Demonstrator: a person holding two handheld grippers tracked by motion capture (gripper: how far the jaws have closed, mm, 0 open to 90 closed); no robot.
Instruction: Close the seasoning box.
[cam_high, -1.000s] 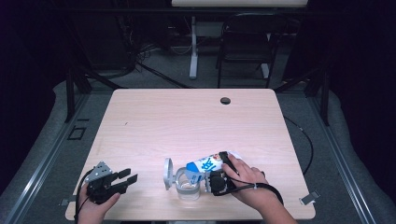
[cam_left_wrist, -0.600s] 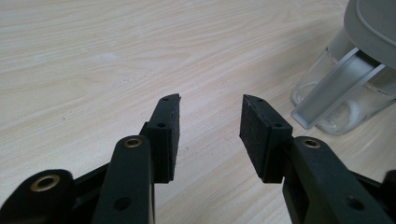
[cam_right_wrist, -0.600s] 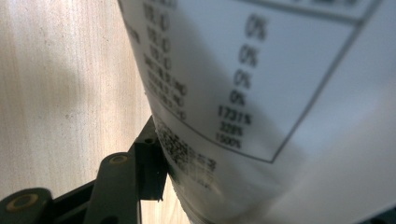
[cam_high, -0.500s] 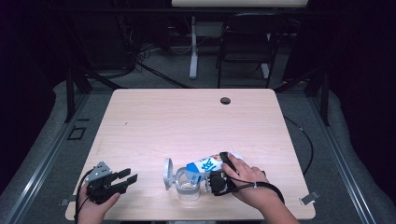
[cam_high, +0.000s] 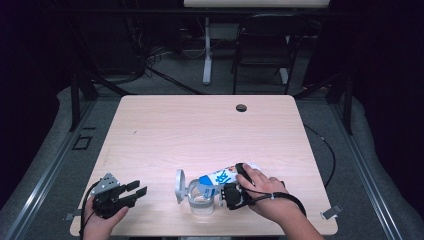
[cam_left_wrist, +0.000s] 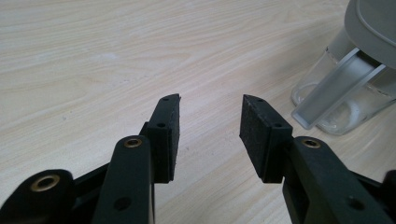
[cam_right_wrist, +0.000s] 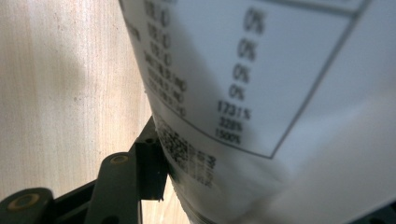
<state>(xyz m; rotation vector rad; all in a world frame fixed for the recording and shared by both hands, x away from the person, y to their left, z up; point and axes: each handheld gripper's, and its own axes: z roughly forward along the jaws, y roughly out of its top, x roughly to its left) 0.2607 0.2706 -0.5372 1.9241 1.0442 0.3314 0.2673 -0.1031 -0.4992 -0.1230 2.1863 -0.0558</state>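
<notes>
The right gripper (cam_high: 231, 194) is clamped on a white and blue carton (cam_high: 223, 176), tipped over with its top end toward the clear jug (cam_high: 200, 197) at the near edge of the table (cam_high: 200, 130). The jug's grey lid (cam_high: 179, 185) stands open on its left. Well apart at the near left corner, the left gripper (cam_high: 134, 192) rests with jaws spread, holding nothing

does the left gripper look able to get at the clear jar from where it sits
Probably yes. The left gripper is open, and bare table lies between it and the clear jar. The right gripper tilts a carton over the jar's far side.
</notes>
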